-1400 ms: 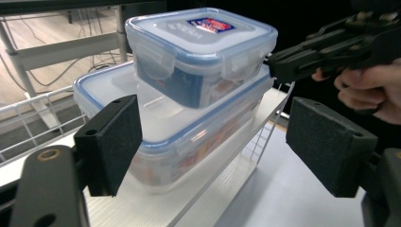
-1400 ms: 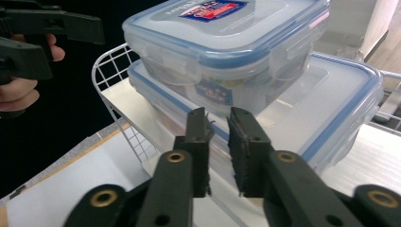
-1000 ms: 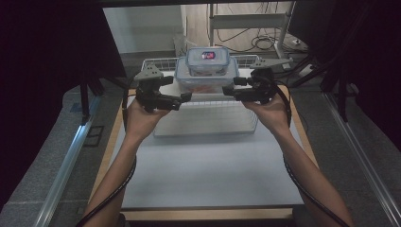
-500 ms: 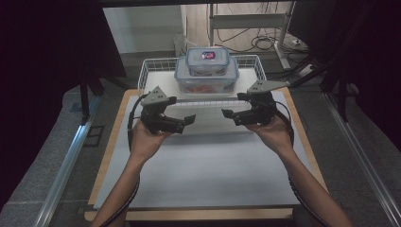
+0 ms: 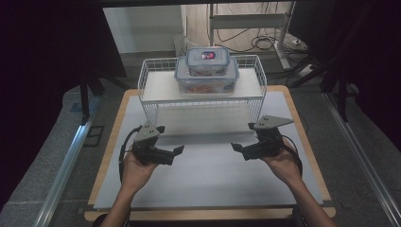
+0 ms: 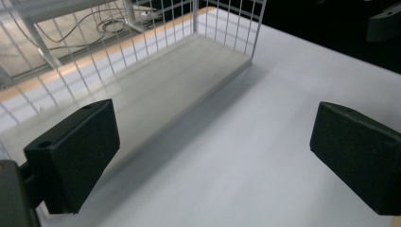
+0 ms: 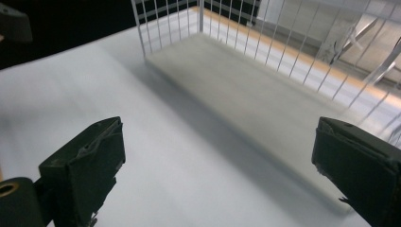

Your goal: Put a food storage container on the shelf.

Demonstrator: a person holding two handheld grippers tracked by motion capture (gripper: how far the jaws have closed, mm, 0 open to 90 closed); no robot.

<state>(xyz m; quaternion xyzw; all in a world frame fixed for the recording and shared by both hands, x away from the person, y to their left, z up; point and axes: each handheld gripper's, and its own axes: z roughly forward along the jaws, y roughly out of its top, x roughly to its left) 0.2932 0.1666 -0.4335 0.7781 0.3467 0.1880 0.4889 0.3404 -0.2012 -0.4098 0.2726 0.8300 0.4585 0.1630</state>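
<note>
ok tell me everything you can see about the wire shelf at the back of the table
The wire shelf is a white metal rack of thin grid wire with a low railing round a flat pale top deck. It stands upright at the far edge of the white table, open at the front underneath. On its deck sits a large clear lidded container with a smaller lidded container stacked on top. Neither tool touches it.
</note>
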